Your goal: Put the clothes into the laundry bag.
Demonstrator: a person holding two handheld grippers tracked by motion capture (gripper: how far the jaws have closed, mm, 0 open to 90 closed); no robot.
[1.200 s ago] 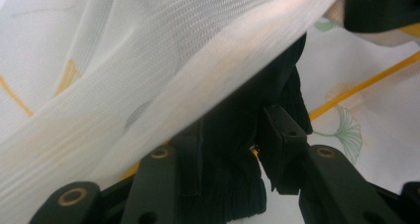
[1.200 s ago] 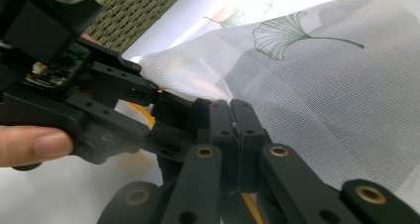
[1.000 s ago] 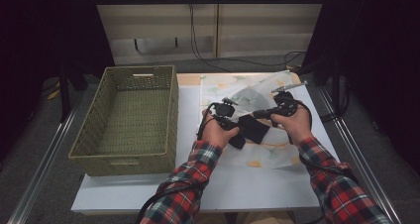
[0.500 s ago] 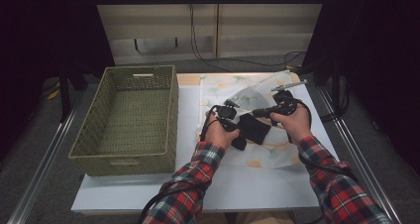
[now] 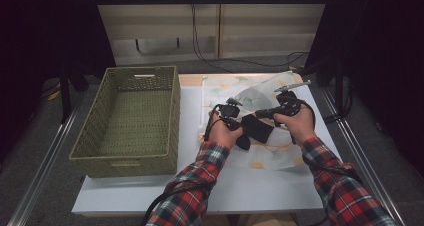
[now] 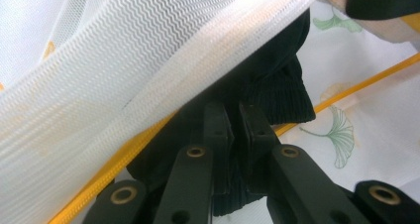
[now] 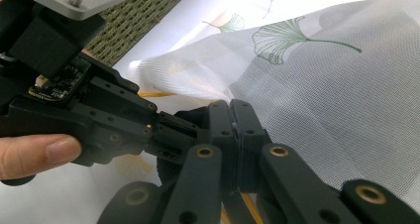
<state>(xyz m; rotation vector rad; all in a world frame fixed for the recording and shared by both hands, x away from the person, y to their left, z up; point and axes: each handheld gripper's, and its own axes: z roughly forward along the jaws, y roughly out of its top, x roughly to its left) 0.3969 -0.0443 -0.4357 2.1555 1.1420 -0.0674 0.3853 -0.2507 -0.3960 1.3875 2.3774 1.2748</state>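
Item: mesh laundry bag (image 5: 260,93), white, printed with green ginkgo leaves and edged with an orange zip, laid on a white table (image 5: 250,191) at its right half. One edge of the mesh is lifted. A black ribbed sock (image 5: 256,127) is seen at the opening of the bag, partly under the raised mesh (image 6: 148,70) in the left gripper view; how far inside it lies cannot be told.

Item: wicker basket (image 5: 102,131), olive green, rectangular, stood on the left half of the table, just beside the bag. Nothing is seen inside it.

Item: left gripper (image 6: 232,135), held beside the sock. Its jaws have just been closing and are pinched on the black knit (image 6: 277,85).

Item: right gripper (image 7: 233,130), held just right of the left gripper. Its jaws are pressed together on the edge of the mesh bag (image 7: 317,85), by the orange zip.

Sleeves: red plaid, entering from the bottom edge.
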